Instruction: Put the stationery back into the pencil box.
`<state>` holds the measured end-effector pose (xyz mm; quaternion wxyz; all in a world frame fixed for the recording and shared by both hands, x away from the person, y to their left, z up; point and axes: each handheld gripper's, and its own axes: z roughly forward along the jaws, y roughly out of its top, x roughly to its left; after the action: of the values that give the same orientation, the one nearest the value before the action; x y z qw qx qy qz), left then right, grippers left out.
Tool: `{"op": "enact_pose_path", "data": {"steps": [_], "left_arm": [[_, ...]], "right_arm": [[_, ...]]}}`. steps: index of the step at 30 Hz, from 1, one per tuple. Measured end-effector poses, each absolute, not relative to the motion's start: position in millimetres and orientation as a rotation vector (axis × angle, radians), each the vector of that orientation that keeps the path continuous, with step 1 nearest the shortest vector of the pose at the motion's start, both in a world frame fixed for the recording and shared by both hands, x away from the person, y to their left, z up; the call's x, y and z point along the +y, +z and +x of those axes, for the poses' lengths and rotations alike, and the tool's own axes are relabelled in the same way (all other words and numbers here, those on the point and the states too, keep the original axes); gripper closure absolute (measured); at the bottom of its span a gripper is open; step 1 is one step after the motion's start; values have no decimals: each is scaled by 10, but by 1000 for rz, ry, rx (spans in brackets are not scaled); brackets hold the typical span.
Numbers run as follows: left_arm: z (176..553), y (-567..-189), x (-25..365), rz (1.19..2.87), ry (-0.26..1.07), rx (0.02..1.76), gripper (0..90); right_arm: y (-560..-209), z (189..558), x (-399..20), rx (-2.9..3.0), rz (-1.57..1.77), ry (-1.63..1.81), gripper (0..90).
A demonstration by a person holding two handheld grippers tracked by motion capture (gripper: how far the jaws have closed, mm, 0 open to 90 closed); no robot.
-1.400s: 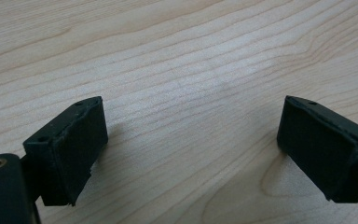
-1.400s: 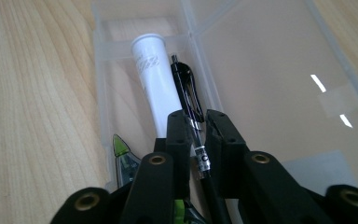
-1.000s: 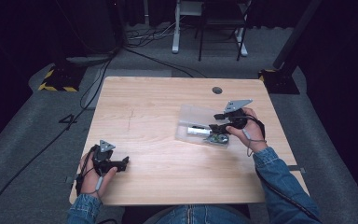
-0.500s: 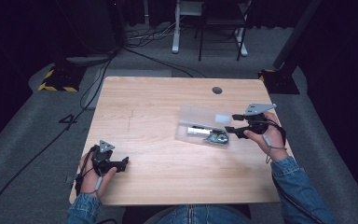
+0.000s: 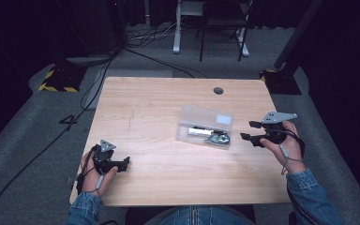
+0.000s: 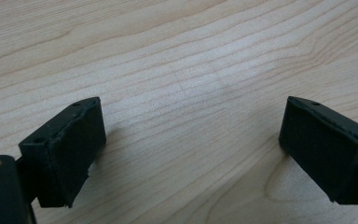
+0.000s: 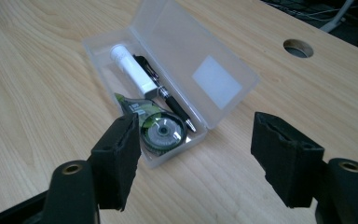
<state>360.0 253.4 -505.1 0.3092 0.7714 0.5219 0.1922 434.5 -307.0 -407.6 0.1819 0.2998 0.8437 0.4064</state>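
Note:
A clear plastic case (image 5: 205, 126) lies open on the wooden table (image 5: 159, 108), its lid (image 7: 200, 60) tipped back. Inside lie a white tube (image 7: 131, 70), a black pen (image 7: 170, 100) and a green correction tape roller (image 7: 161, 130). My right gripper (image 5: 247, 131) hovers just right of the case, apart from it. Its jaws have just been opening and stand open (image 7: 200, 158) with nothing between them. My left gripper (image 5: 125, 162) rests near the table's front left corner, open (image 6: 191, 149) over bare wood.
A round cable hole (image 5: 218, 90) sits in the table behind the case. Black cables (image 5: 136, 47) run over the grey floor beyond the table, where a white stand (image 5: 178, 28) and a yellow-black striped block (image 5: 58, 79) are placed.
My right gripper has drawn back to the right, away from the case, with its jaws wider apart. The case and its contents stay put. The left gripper has not moved.

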Motion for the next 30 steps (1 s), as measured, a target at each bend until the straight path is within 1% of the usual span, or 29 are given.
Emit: {"op": "enact_pose_path", "data": {"steps": [15,30], "left_arm": [[3602,-5051,2533,2038,507,1379,67],[3602,-5052,2533,2038,508,1379,67]], "right_arm": [[-4358,4156,-3394,2355,991,1105,333],[-4757,4113,-3452,2367,984,1022,324]]}}
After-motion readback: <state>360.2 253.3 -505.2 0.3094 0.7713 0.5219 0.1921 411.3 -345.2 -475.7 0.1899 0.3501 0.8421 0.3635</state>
